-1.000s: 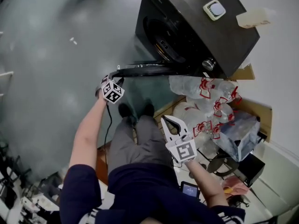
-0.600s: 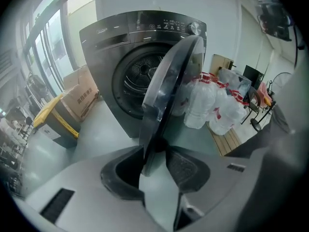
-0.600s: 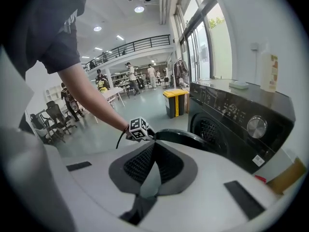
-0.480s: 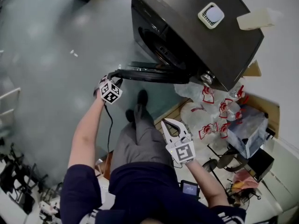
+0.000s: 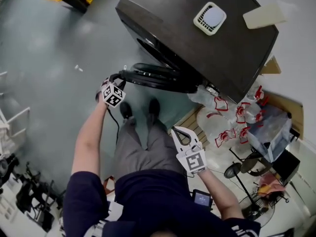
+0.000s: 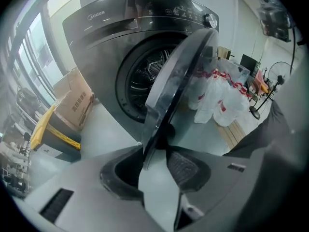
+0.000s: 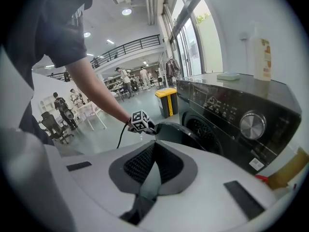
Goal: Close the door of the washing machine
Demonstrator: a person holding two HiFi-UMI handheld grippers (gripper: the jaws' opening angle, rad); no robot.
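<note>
the left tongs have swung the door nearer the washing machine front.

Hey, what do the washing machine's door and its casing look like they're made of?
Door: probably clear glossy plastic or glass in a dark rim; the bags behind show through it. Washing machine casing: likely painted or coated metal, dark grey, satin; it carries soft reflections.

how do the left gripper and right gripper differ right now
The left gripper is clamped on the edge of the door; the right gripper is shut on nothing. The left gripper reaches out to the washing machine; the right gripper is close to the person. Both bear a marker cube.
</note>
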